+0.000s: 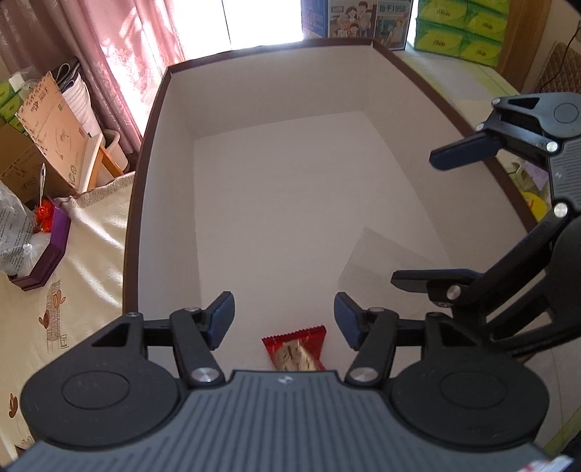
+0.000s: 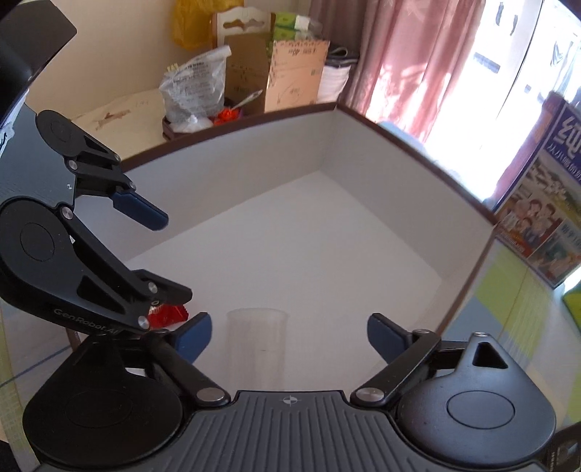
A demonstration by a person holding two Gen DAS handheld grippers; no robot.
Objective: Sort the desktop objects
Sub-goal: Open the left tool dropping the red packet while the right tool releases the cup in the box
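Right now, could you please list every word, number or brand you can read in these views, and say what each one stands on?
"GenRobot.AI": on the left gripper, along its lower arm.
"1956", after two Chinese characters: on the illustrated carton behind the box.
"40", with unreadable print: on the cardboard carton.
Green tissue packs, printed plastic bag, red snack packet: too blurred.

Snack packet and cup side by side in box; box on table

A lived-in home room is showing here: pink curtains are hanging at a sunlit window, a patterned cloth is covering the table, and cartons and tissue packs are crowding its edges.
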